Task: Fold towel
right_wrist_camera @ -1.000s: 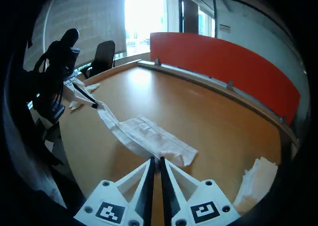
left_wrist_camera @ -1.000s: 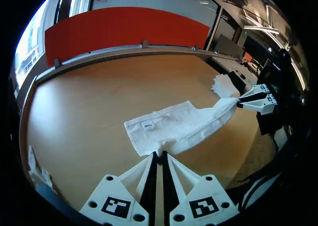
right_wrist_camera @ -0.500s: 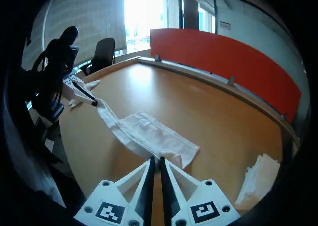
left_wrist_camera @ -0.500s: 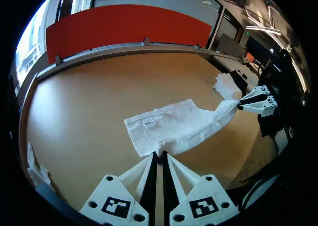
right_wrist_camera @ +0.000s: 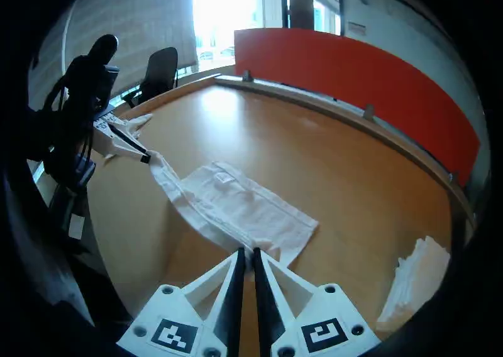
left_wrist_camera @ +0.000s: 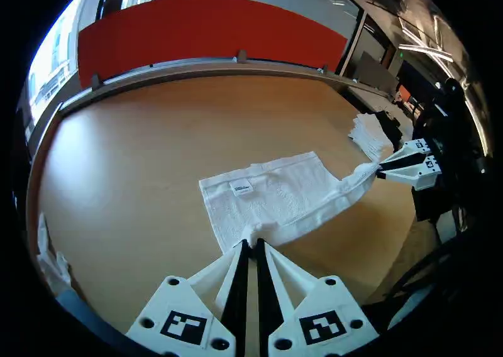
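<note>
In the left gripper view, your left gripper (left_wrist_camera: 251, 244) is pinched closed on one near corner of the white towel (left_wrist_camera: 276, 193), lying toward the near edge of the table (left_wrist_camera: 138, 143), while the right gripper (left_wrist_camera: 379, 167) clamps the other corner. In the right gripper view, that edge runs taut between both closed grippers, likely to carry it over evenly.

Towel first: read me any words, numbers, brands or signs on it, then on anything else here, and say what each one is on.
No text here can be read.
Tag sewn on the towel: print too small to read.
Small wall plate: too blurred to read.
Square markers on the left gripper: black and white patterns, no letters or numbers.
</note>
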A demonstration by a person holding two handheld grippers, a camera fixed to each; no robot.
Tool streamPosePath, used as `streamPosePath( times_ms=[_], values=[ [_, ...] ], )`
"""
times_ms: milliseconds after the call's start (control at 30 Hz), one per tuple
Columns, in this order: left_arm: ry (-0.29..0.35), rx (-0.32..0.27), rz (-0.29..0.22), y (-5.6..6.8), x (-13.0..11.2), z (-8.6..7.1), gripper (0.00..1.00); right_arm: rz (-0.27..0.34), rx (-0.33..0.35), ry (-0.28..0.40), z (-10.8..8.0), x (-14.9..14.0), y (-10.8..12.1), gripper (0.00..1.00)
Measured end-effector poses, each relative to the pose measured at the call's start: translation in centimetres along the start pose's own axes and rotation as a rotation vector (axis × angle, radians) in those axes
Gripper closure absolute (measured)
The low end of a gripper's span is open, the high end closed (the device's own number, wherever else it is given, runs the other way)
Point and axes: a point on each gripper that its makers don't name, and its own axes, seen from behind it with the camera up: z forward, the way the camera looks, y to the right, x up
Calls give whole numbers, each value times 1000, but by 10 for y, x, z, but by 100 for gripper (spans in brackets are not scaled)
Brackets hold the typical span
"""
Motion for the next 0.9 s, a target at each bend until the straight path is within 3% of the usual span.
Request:
streamPosePath(
  times_ms=[900],
  values=[
    [-45,25,-18,-23,6,54,91,42,-14,-50,47,-9,37,90]
  ],
)
